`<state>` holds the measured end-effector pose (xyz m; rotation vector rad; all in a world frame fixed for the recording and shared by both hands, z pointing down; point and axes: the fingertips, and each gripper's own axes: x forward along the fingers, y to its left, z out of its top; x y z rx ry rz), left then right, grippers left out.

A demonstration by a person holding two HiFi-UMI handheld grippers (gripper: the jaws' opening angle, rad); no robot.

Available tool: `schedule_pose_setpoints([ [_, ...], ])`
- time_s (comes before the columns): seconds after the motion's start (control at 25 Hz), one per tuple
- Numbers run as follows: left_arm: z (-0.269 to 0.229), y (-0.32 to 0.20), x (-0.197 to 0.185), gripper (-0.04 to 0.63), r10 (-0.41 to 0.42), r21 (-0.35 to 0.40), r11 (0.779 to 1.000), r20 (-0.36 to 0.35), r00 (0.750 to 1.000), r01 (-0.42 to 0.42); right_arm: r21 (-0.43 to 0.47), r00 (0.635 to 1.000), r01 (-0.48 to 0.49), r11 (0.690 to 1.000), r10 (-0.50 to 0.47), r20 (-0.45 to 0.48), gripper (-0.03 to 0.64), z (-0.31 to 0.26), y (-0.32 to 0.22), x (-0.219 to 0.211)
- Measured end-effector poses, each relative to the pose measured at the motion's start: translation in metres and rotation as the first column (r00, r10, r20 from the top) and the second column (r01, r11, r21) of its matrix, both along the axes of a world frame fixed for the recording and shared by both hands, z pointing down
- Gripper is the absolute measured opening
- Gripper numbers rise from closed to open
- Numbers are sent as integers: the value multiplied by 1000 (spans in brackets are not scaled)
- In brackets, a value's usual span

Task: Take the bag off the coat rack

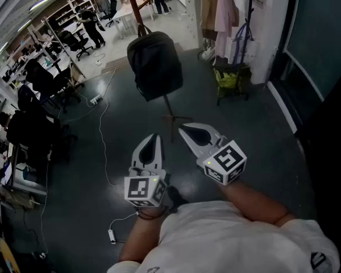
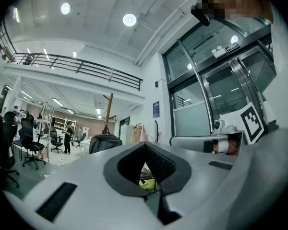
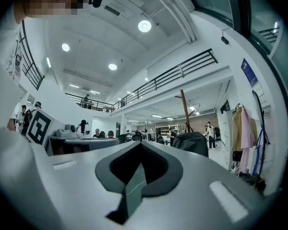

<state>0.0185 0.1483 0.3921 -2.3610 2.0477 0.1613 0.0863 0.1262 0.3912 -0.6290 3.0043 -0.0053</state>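
Left tool (image 1: 152, 143): white jaws closed tip to tip, nothing between them, held low just in front of the person's body over the dark grey floor (image 1: 91, 152). Black fabric backpack (image 1: 154, 64) hangs by its top loop on the brown wooden coat rack (image 1: 134, 5), ahead of both tools and well apart from them. Right tool (image 1: 187, 131): jaws likewise closed and empty, just beside the left one; pale pink garments (image 1: 223, 10) hang at far right.
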Motion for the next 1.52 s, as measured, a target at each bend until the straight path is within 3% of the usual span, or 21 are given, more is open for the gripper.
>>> schedule_pose_setpoints([
  [0.32,5,-12,-2,6,12,-4,1000,-10,1000,-12,-10,1000,16,1000,-16,9,-8,4,-9,-5],
  [0.8,5,-48,-54,6,10,-11,1000,-16,1000,-10,-10,998,65,998,-65,27,-3,1,-39,-46],
  [1.04,3,-89,-98,6,38,-2,999,-20,999,-38,-14,999,32,999,-32,21,-3,-1,-79,-88],
  [1.52,-21,-161,-188,6,176,-12,984,-18,984,-176,-25,998,-58,998,59,27,-2,-24,-148,-194],
])
